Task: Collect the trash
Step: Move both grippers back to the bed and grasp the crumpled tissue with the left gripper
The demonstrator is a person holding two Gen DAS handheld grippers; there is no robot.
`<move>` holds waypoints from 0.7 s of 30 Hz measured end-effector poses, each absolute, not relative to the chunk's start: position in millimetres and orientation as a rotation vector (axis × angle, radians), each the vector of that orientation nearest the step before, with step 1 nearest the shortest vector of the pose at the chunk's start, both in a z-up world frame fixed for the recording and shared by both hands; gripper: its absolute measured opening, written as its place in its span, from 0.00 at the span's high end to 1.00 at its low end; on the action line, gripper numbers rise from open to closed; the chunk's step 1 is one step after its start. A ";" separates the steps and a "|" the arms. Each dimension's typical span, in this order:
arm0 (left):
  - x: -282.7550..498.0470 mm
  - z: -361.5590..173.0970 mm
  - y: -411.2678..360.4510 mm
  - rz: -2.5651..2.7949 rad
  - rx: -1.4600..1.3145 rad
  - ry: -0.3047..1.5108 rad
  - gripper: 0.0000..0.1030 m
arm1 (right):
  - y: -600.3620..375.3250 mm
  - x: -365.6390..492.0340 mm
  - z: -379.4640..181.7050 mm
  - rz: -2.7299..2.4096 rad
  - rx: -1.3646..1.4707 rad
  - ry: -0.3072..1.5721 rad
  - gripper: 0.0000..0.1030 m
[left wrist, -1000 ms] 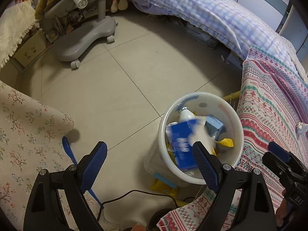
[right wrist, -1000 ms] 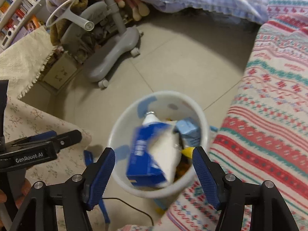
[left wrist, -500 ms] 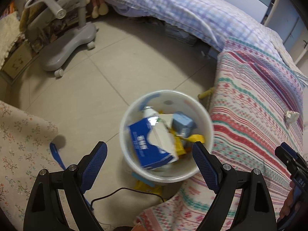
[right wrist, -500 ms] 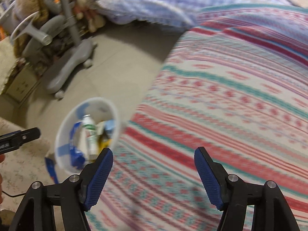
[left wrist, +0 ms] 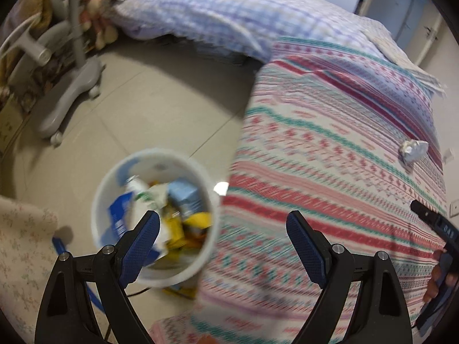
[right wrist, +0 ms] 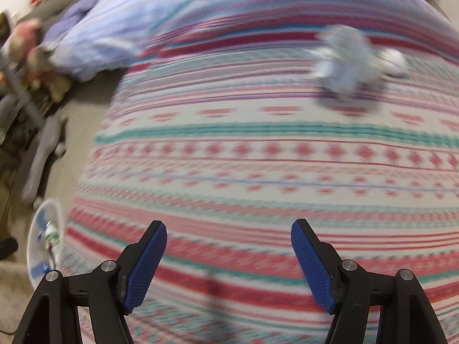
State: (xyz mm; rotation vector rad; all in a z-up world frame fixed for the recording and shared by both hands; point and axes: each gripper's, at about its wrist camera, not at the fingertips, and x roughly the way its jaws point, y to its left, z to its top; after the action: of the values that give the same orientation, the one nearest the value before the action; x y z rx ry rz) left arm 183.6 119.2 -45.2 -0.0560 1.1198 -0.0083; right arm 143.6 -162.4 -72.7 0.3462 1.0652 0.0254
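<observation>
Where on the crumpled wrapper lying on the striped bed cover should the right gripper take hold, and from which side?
Grip the crumpled wrapper across its bulky middle, from above. It lies loose on the striped cover, nothing beside it, so the open right gripper can probably straddle it. Blur hides finer edges.

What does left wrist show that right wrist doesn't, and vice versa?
Left wrist only: the bin's contents from above, blue carton and yellow wrappers; the right tongs entering at the frame's right edge; floral cloth.
Right wrist only: nothing distinct, just a closer, blurred look at the crumpled wrapper.
Both: white bin, striped blanket, checked quilt, grey chair base, and that wrapper. Both tongs empty, jaws apart.
</observation>
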 end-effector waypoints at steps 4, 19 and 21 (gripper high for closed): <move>206.2 -40.3 56.8 -0.076 0.070 1.075 0.11 | -223.7 150.9 -71.9 -0.094 0.379 1.066 0.26; 249.4 -56.0 -160.6 -0.448 0.181 0.980 0.11 | -371.0 151.6 -90.6 -0.289 0.435 0.966 0.26; 256.5 -61.4 -175.4 -0.489 0.156 0.959 0.11 | -379.6 155.5 -92.3 -0.282 0.433 0.947 0.26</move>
State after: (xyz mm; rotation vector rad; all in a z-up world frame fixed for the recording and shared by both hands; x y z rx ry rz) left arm 256.5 -175.4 -61.4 0.1557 0.9586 -0.4894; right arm 155.5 -379.6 -92.3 0.4332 0.9466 -0.2825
